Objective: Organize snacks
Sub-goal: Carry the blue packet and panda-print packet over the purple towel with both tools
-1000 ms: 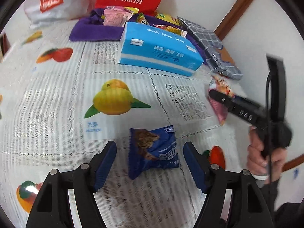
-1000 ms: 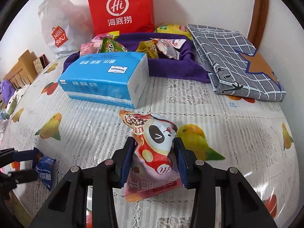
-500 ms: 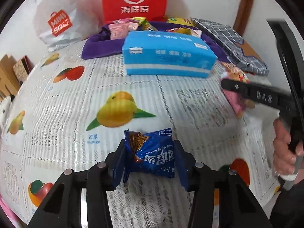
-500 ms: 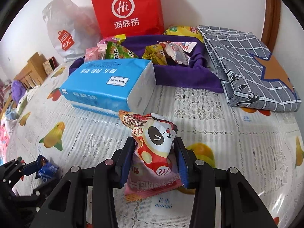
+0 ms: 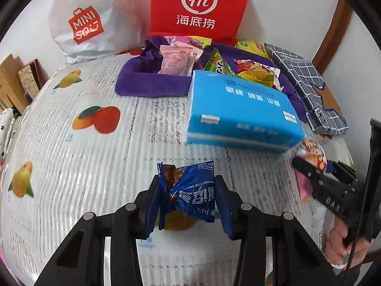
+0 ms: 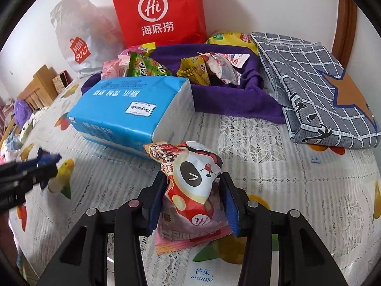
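My left gripper [image 5: 187,199] is shut on a blue cookie packet [image 5: 190,196] and holds it above the tablecloth. My right gripper [image 6: 193,195] is shut on a red and white panda snack packet [image 6: 193,186], with a pink packet [image 6: 188,233] under it. The right gripper also shows at the right of the left wrist view [image 5: 307,166]; the left gripper shows at the left of the right wrist view [image 6: 45,166]. A purple cloth basket [image 6: 221,97] at the back holds several snack packets [image 6: 147,68].
A blue tissue pack [image 5: 240,115] lies between the grippers and the basket. A red Hi paper bag [image 5: 200,7] and a white Miniso bag [image 5: 88,23] stand behind. A folded grey checked cloth [image 6: 316,85] lies at the right. The fruit-print tablecloth [image 5: 83,166] covers the table.
My left gripper closed on the blue cookie packet, lifted it and moved toward the basket. My right gripper, still holding the panda packet, also moved closer to the tissue pack.
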`<action>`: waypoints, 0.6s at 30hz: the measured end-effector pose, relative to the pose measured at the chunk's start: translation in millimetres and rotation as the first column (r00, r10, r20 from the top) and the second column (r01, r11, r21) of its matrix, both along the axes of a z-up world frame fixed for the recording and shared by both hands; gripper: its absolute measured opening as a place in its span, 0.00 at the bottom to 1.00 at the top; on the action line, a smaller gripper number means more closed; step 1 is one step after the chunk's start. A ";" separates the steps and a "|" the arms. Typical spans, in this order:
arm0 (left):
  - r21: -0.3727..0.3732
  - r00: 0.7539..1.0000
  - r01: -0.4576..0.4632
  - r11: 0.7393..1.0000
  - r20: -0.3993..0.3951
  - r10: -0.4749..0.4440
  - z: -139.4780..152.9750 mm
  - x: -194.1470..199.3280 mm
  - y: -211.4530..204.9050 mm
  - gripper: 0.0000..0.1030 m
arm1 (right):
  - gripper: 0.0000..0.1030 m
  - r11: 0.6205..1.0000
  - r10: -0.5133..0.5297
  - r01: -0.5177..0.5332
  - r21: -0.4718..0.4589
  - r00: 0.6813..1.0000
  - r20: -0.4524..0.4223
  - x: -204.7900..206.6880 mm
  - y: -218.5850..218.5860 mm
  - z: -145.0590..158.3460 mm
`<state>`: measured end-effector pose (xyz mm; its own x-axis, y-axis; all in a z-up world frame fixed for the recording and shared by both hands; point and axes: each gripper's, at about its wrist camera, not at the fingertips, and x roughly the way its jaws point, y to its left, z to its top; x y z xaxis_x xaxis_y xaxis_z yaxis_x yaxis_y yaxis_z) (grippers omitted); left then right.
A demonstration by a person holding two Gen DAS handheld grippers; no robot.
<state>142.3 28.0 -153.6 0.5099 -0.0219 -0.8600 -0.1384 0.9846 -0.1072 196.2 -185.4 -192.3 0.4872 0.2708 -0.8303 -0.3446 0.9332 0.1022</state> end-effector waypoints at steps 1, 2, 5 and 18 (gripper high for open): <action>0.002 1.000 0.008 1.000 -0.005 -0.008 -1.0 4.0 1.3 0.40 | 0.45 1.000 -0.002 0.002 -0.001 1.000 -0.001 0.5 -0.1 -0.8; 0.009 1.000 0.019 1.000 -0.008 -0.019 -1.9 8.2 2.4 0.40 | 0.46 1.000 -0.011 0.011 0.005 1.000 -0.006 1.4 -0.7 -2.1; 0.059 0.998 0.064 0.996 -0.002 -0.064 -5.0 18.0 4.1 0.40 | 0.48 0.999 -0.052 0.052 0.009 0.999 -0.004 3.3 -0.6 -7.0; 0.128 0.978 0.199 0.972 0.040 -0.205 -30.9 31.7 17.7 0.44 | 0.48 0.986 -0.101 0.110 -0.122 0.992 0.077 -2.2 17.2 -10.8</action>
<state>174.0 45.7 -184.5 0.5504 -0.0251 -0.8345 0.0671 0.9976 0.0143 194.0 -168.1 -203.1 0.5661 0.1099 -0.8170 -0.2454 0.9686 -0.0398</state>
